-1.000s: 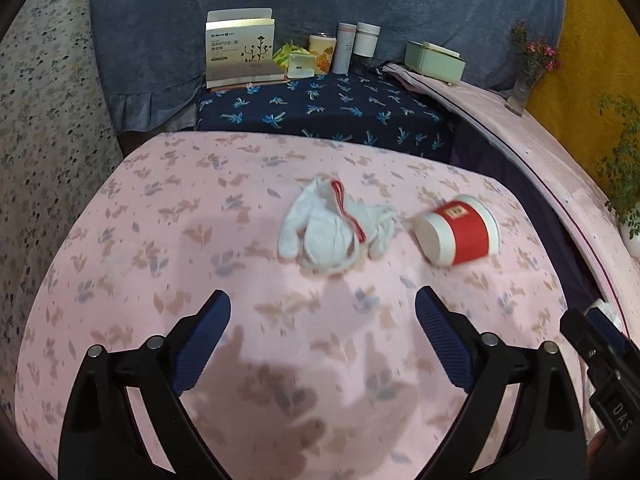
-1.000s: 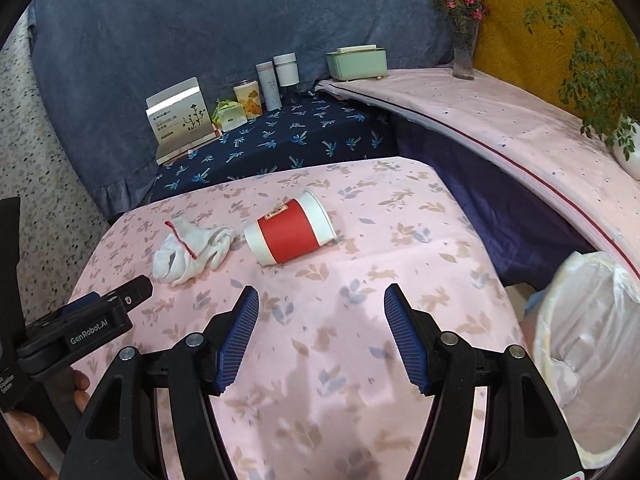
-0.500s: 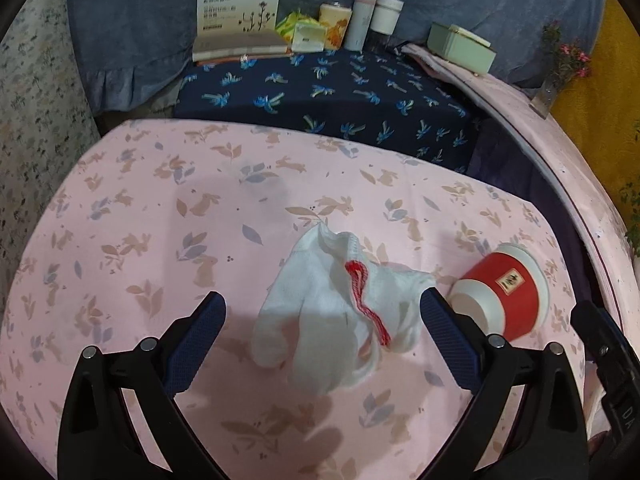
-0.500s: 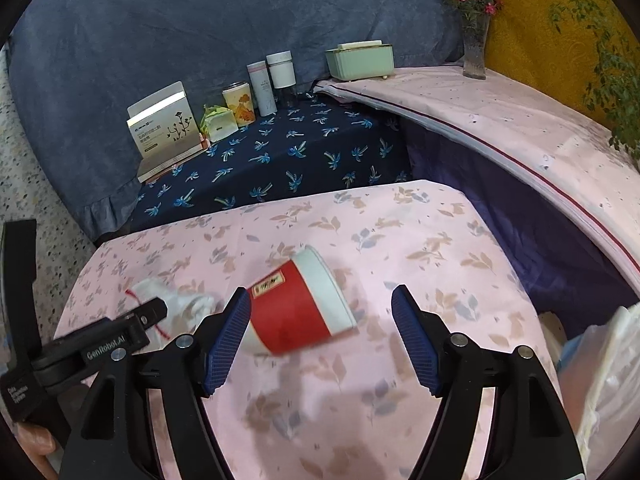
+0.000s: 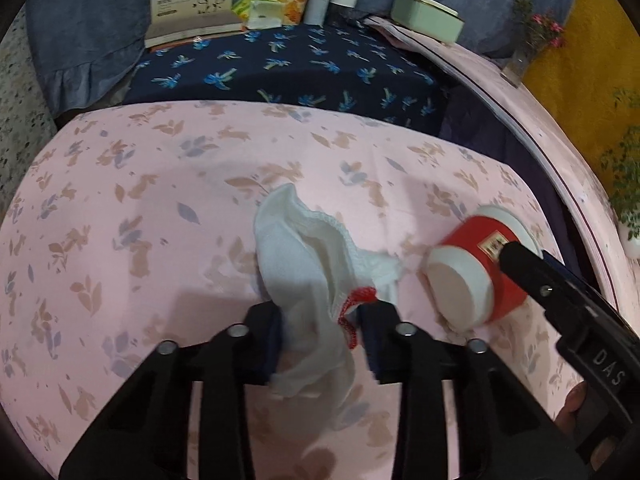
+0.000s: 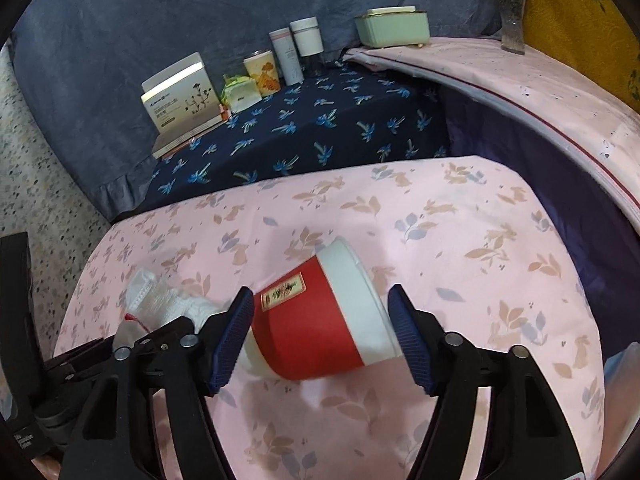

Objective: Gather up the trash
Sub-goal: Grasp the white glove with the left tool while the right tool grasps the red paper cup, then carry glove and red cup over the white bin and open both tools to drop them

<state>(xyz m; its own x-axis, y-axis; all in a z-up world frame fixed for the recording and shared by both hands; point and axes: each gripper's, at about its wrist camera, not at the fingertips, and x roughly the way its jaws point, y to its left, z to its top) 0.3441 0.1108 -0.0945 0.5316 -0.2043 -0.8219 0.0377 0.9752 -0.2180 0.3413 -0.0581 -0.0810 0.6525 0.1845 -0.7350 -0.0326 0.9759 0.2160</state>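
A crumpled white cloth with a red thread [image 5: 308,268] lies on the pink floral table cover [image 5: 120,200]. My left gripper [image 5: 320,336] is shut on its near end. The cloth also shows in the right wrist view [image 6: 160,300]. A red and white paper cup [image 6: 320,320] lies on its side to the right of the cloth. It also shows in the left wrist view [image 5: 476,264]. My right gripper [image 6: 322,328] is open, one finger on each side of the cup, not pressing it.
Behind the pink table is a lower navy flowered surface [image 6: 300,136] with a white box [image 6: 180,96], snack packs, a printed cup and two tumblers [image 6: 296,52]. A pink-covered ledge [image 6: 520,92] with a green box and a flower vase runs along the right.
Both grippers moved forward to the trash. My left gripper closed on the white cloth. My right gripper came around the cup and stays open.
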